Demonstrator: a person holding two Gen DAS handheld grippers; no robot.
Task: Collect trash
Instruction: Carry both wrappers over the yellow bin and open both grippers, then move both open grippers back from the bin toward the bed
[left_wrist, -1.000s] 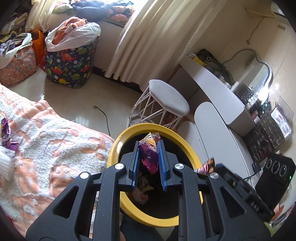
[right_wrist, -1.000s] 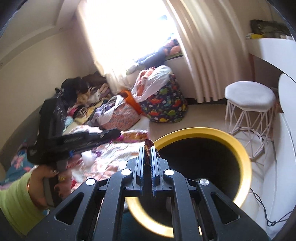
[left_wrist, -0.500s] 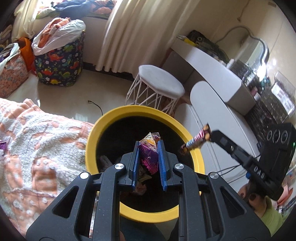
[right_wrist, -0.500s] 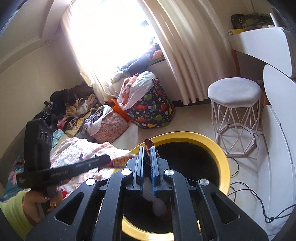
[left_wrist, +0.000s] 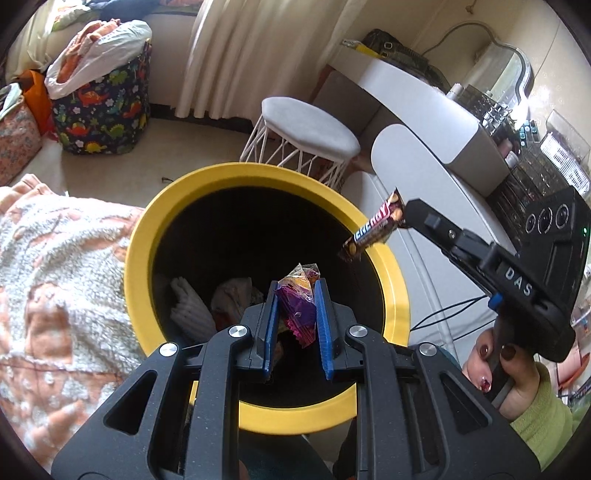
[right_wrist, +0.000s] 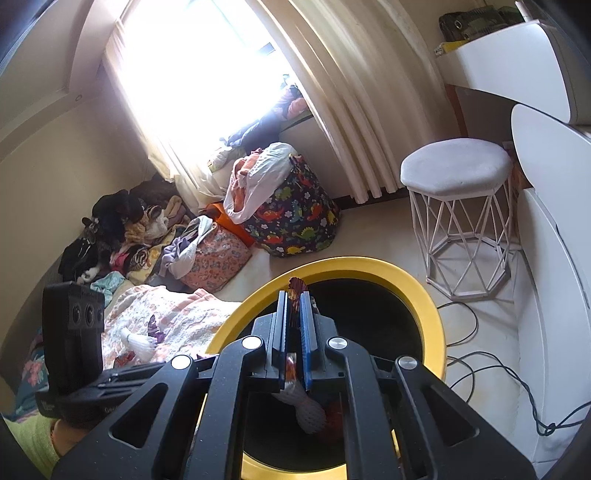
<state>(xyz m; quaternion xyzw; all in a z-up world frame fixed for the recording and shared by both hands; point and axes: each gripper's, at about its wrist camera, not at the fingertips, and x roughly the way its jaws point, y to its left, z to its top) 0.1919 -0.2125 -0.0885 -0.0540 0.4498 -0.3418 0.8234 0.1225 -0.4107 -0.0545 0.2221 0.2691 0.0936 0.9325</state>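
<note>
A black trash bin with a yellow rim (left_wrist: 147, 236) stands below both grippers; it also shows in the right wrist view (right_wrist: 432, 310). My left gripper (left_wrist: 295, 291) is shut on a crumpled purple wrapper (left_wrist: 297, 310) and holds it over the bin's mouth. My right gripper (right_wrist: 294, 295) is shut on a brown candy bar wrapper (right_wrist: 295, 288); in the left wrist view that wrapper (left_wrist: 373, 227) hangs over the bin's right rim. White tissue and other trash (left_wrist: 192, 310) lie inside the bin.
A fleecy pink and white blanket (left_wrist: 55, 266) lies left of the bin, with a purple wrapper and white tissue (right_wrist: 142, 339) on it. A white stool (left_wrist: 310, 129) stands behind the bin. A white desk (left_wrist: 424, 110) and cables (right_wrist: 480, 354) are to the right. Laundry bags (right_wrist: 295, 210) stand by the curtain.
Both grippers have moved over the bin's mouth, each keeping hold of its wrapper. The bin fills more of both views and its contents show.
</note>
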